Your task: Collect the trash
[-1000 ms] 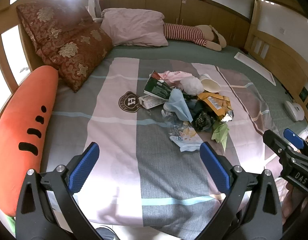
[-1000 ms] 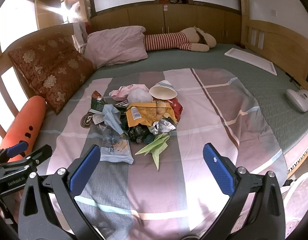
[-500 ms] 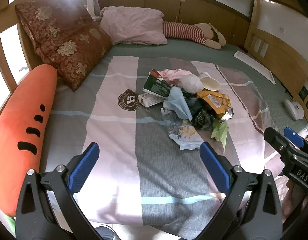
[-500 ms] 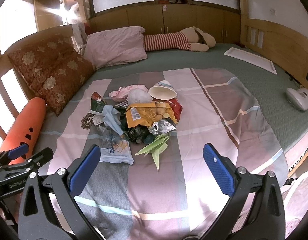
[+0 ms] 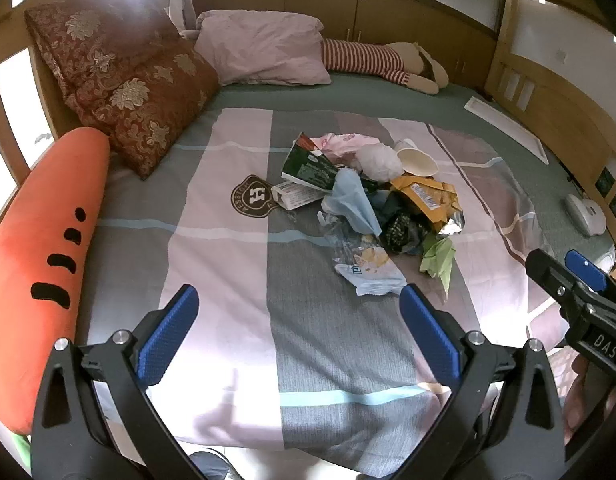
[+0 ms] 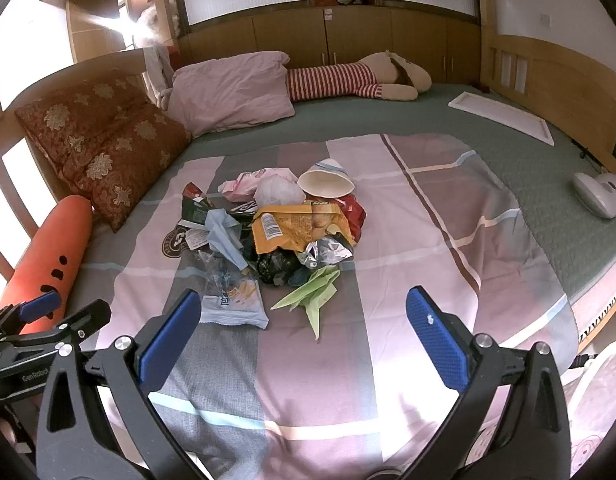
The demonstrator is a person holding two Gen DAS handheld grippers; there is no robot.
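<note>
Edged slightly nearer the trash pile (image 5: 372, 208), left gripper (image 5: 298, 338) and right gripper (image 6: 304, 336) both spread, empty, nothing collected yet.

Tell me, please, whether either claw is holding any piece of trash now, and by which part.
Nothing is held. The left claw and the right claw are both open and empty, above the blanket, short of the trash pile.

Wood-framed bed (image 6: 556, 92), frosted windows (image 6: 244, 0)

Home bedroom, wooden-framed bed (image 6: 556, 80), pillows (image 6: 232, 88), striped plush toy (image 6: 348, 78), patterned bedsheet (image 6: 428, 248)
</note>
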